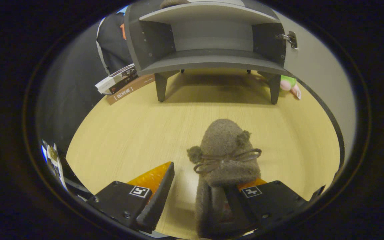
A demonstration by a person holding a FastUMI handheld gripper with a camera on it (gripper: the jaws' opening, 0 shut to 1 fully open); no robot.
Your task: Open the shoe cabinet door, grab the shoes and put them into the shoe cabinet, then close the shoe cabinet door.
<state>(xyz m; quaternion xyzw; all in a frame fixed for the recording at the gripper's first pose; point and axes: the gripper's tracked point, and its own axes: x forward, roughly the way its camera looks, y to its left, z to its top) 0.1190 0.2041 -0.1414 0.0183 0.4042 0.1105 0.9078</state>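
Shoe between my fingers, cabinet door open

Gripper [197, 186] spread wide over the near edge of the wooden tabletop [128, 133]. My left finger stands clear, with bare wood between it and the shoe [225, 156]. My right finger lies against or inside the heel end of the shoe; I cannot tell whether it actually presses on the fabric. The grip is not clenched: only one finger is at the shoe, the other is apart from it.

Shoe: a fuzzy brown slipper with a thin bow across the top and two small pom-poms. Toe points away from me toward the cabinet. Heel end sits low between my fingers, closer to the right one. Whether its sole rests on the tabletop or is lifted off, I cannot tell.

Shoe cabinet [212, 43] stands on short legs at the far edge of the tabletop, well apart from the shoe. Grey, with two shelves showing. Door [315, 73] swung open to the right side, hinge [290, 38] visible at the cabinet's right wall.

A stack of books [122, 81] lies at the far left corner, just beside the cabinet's left leg. A small pink and green toy [290, 85] lies by the right leg, near the foot of the door.
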